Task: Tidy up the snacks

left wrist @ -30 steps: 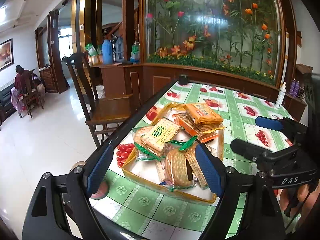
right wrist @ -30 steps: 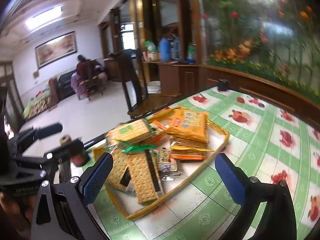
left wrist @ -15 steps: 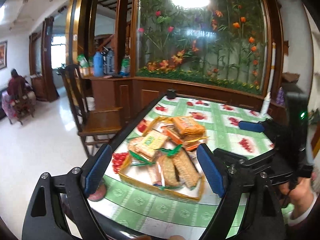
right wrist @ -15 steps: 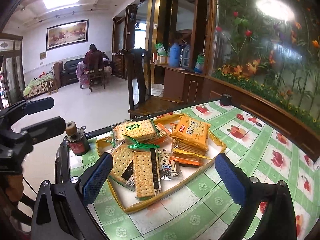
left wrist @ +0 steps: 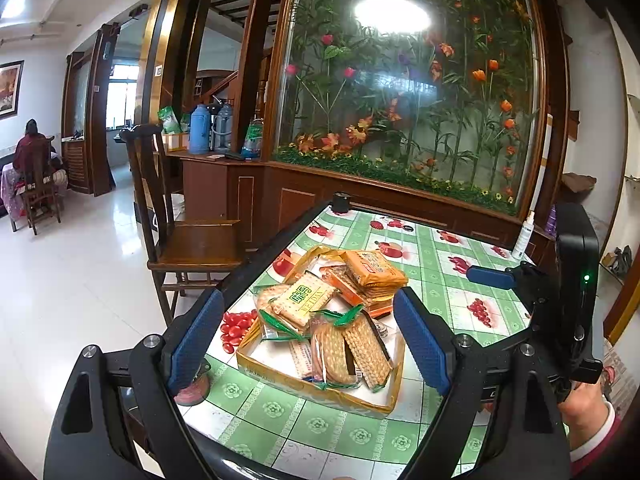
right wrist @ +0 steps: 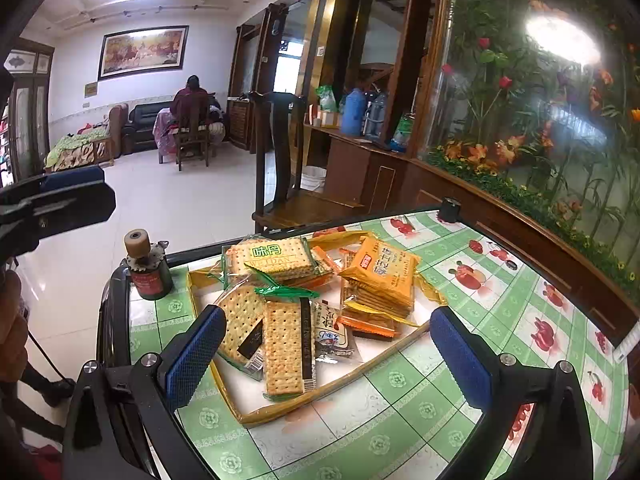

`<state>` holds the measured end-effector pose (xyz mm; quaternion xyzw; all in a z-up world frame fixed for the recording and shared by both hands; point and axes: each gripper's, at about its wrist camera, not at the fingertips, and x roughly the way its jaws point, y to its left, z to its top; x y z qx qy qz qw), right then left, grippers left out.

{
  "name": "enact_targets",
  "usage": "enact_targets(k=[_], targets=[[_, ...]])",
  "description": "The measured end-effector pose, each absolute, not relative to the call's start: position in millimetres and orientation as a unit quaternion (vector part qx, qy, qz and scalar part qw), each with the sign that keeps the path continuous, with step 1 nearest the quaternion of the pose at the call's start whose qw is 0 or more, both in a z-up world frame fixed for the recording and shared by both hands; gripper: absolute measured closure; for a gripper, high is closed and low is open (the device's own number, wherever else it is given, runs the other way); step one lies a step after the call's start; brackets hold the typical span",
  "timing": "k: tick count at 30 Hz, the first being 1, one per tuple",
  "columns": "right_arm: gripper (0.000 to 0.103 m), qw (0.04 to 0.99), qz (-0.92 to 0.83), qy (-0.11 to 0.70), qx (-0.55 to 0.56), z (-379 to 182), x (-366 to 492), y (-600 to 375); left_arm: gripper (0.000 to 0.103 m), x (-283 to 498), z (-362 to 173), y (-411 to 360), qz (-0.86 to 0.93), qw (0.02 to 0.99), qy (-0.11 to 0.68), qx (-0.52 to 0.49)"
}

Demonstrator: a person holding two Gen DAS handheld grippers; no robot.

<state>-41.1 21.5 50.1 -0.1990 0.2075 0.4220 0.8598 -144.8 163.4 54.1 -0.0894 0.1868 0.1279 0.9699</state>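
Note:
A yellow cardboard tray (left wrist: 280, 374) (right wrist: 332, 386) on the green checked table holds several cracker packs: clear green-trimmed packs (left wrist: 348, 350) (right wrist: 282, 344), a green-labelled pack (left wrist: 302, 300) (right wrist: 276, 256) and a stack of orange packs (left wrist: 374, 270) (right wrist: 380, 276). My left gripper (left wrist: 308, 340) is open and empty, held back above the tray's near side. My right gripper (right wrist: 324, 350) is open and empty, above the tray's near corner. The right gripper also shows at the right of the left wrist view (left wrist: 492, 278).
A small red jar with a cork top (right wrist: 146, 270) stands at the table corner beside the tray. A wooden chair (left wrist: 188, 236) stands left of the table. A white bottle (left wrist: 524, 236) stands at the far right edge. A wood and glass partition runs behind.
Both grippers have pulled back and up from the tray, which looks smaller and farther now. Both stayed open. The packs in the tray have not moved.

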Motion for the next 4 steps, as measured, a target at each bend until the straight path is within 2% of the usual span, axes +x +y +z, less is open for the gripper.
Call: enact_targets(k=[4], targets=[[0.000, 0.853, 0.432, 0.212, -0.200, 47.7, -39.5, 23.5, 0.016, -144.7, 53.9, 163.9, 0.127, 0.970, 0.190, -0.087]])
